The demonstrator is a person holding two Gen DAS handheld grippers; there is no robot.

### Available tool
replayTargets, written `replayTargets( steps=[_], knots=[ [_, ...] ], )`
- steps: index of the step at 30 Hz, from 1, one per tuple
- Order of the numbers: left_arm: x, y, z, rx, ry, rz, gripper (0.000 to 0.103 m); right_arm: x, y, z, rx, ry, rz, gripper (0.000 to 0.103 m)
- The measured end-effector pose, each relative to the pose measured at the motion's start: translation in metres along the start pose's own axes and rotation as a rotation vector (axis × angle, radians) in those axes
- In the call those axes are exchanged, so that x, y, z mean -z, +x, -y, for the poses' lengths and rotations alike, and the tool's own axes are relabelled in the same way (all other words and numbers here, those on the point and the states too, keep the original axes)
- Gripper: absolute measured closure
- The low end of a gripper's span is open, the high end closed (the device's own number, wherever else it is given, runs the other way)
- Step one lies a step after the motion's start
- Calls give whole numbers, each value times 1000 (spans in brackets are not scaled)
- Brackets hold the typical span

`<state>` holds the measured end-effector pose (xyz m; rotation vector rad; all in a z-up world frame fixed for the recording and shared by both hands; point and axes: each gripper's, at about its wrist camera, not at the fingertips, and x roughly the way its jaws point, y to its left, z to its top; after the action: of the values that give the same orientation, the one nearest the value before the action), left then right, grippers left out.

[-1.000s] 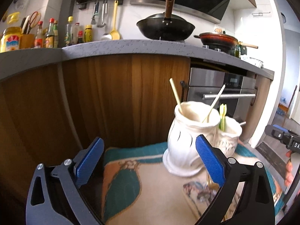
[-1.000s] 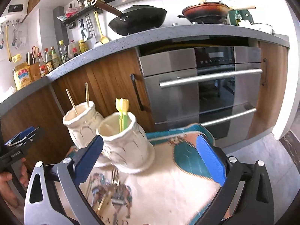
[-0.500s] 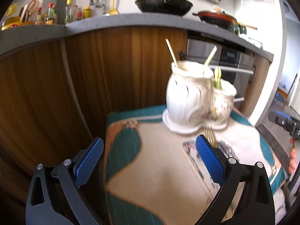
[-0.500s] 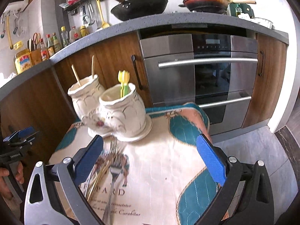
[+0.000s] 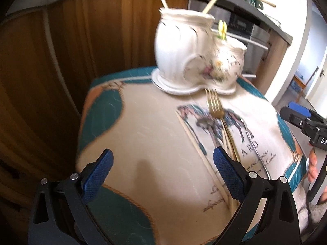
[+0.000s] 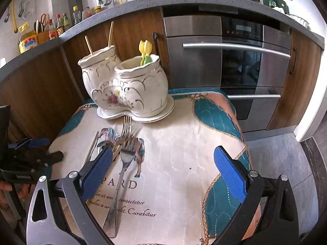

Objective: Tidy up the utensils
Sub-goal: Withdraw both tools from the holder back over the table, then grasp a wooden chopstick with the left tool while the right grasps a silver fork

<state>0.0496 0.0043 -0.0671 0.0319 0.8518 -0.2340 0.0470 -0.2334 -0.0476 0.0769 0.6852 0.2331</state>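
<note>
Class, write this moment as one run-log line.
left gripper: jaws open, empty | right gripper: jaws open, empty | silver fork, gold fork: on cloth | holder: upright

Both tongs [image 5: 162, 166] [image 6: 163, 168]: black frames w/ silver screws, blue textured pads [image 5: 226, 168]; right frame's left arm grey.

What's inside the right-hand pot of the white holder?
The right pot shows yellow-and-green utensil tops above its rim. Their lower ends and anything else inside are hidden by its wall.

Both views tilted down since earlier, forks [image 6: 122, 163] now in view, holder [image 6: 126, 87] farther off
</note>
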Motion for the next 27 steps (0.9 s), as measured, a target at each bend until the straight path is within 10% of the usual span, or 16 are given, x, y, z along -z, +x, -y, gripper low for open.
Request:
replayTargets(
  steps=[11,27],
  knots=[
    [2,25,23,-8,54,-66,10,12,18,-12,-11,-56,-82,5],
    [6,32,39,22,201,-91,76,26,50,-50,-112,-136,-227,48]
  ],
)
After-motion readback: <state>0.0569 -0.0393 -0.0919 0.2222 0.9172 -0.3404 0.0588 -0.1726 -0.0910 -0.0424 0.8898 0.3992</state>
